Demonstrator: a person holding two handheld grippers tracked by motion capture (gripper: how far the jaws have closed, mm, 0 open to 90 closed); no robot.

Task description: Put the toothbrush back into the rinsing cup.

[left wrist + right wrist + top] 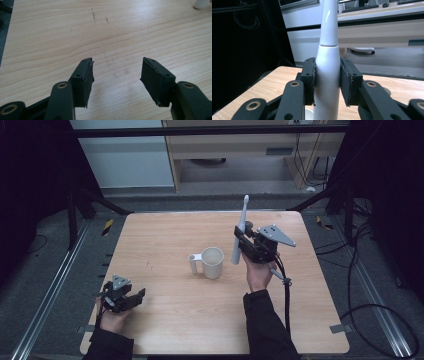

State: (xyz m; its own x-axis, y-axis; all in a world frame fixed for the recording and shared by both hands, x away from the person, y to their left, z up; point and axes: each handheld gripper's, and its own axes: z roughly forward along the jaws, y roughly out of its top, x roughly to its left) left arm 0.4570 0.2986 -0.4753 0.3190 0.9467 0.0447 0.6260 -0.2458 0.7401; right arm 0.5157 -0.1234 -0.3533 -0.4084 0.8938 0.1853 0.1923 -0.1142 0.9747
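Right tool (241,236) gripping toothbrush (239,232) beside mug (212,262).

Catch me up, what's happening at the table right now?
A person holds a gripper in each hand. The right gripper is clamped on a white electric toothbrush, held upright above the wooden table just right of a white mug. The left gripper sits open near the front-left corner, holding nothing.

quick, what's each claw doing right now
Left claw: open, holding nothing, low over the table.
Right claw: closed on the upright white toothbrush.
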